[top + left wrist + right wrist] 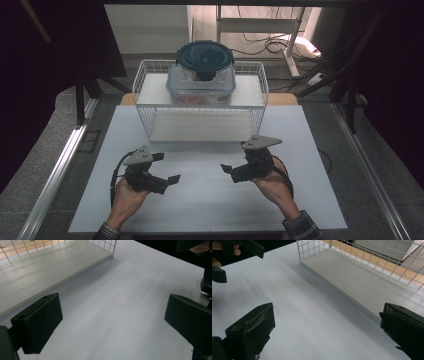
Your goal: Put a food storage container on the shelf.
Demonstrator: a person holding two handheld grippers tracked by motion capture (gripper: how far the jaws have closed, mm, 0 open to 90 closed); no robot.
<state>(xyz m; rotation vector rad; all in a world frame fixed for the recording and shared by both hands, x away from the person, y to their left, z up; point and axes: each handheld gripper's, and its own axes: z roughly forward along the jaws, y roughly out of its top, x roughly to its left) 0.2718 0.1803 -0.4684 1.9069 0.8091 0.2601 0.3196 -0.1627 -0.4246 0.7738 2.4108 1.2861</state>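
Looking from the high view: left hand-held gripper (166, 168) and right hand-held gripper (234, 157) both sit low over the white counter (210, 200), jaws spread wide, nothing between them, tips pointing inward at each other. Wire basket (150, 107) stands just beyond them at the counter's far side; a clear container with dark round lid (204, 67) rests on the basket's upper shelf — well apart from both grippers.

Left gripper view: jaws wide apart, bare counter (120, 315) between them, basket's lower shelf (37, 272) at upper left.

Right gripper view: jaws wide too, empty — basket floor (362, 277) ahead to the right, left hand-held gripper (227, 257) at the top left corner.
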